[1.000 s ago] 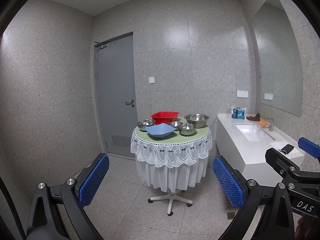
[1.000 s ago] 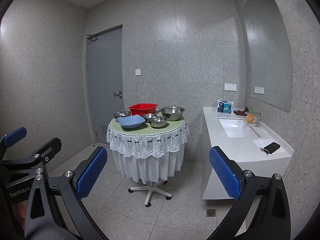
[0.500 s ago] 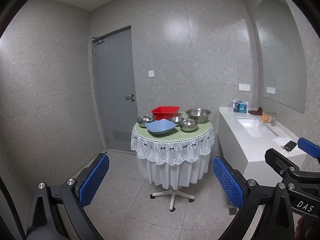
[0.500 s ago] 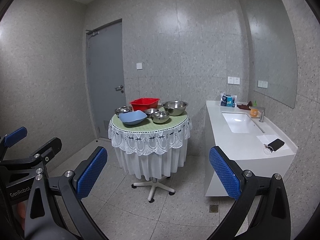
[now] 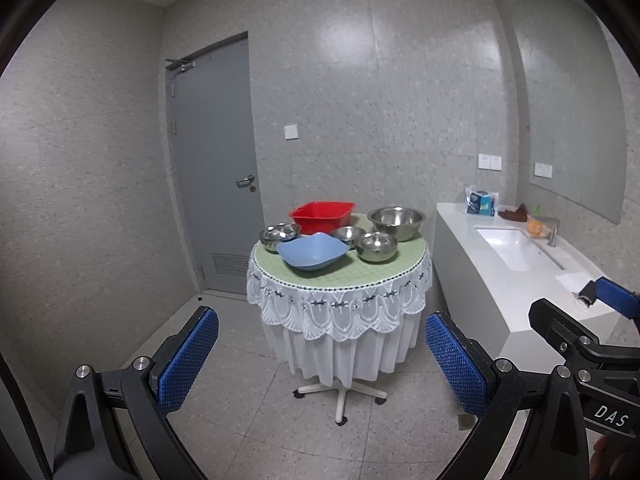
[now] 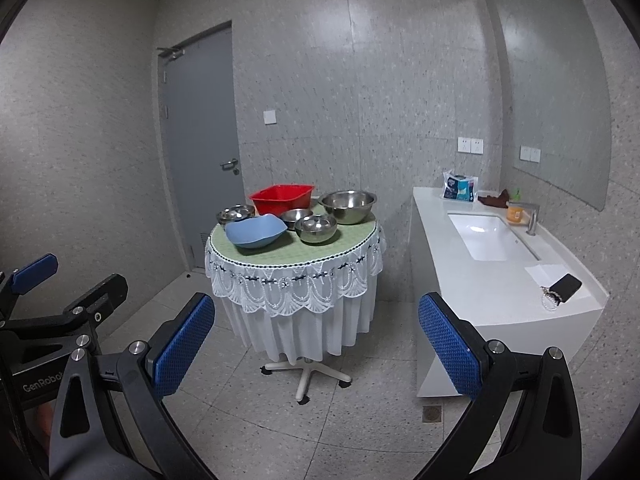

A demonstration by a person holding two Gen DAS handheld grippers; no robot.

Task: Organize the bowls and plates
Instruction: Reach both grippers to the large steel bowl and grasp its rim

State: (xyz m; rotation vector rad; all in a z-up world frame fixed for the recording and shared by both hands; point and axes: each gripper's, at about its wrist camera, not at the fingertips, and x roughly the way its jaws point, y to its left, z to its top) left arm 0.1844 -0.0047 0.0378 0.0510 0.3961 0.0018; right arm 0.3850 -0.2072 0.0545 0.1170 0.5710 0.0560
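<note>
- The left gripper (image 5: 322,354) is hanging in the air with its blue pads spread wide and nothing between them. The round table (image 5: 340,276) is standing well ahead of it, across the floor.
- The right gripper (image 6: 312,338) is also spread wide and holding nothing. The table is sitting ahead of it and a bit to its left.
- Far left on the table, a small steel bowl (image 5: 279,234) is sitting open side up. I think it is light, hard and slippery, so pinching its thin rim looks best.
- Next, the blue plastic bowl (image 5: 313,254) is sitting nearest the grippers. It looks light and a bit bendy. Its longer side is running left to right.
- Behind it, the red tub (image 5: 322,216) is sitting open side up, long side left to right.
- Then come two more small steel bowls (image 5: 377,246).
- Far right, the big steel bowl (image 5: 396,222) is probably the heaviest one.
</note>
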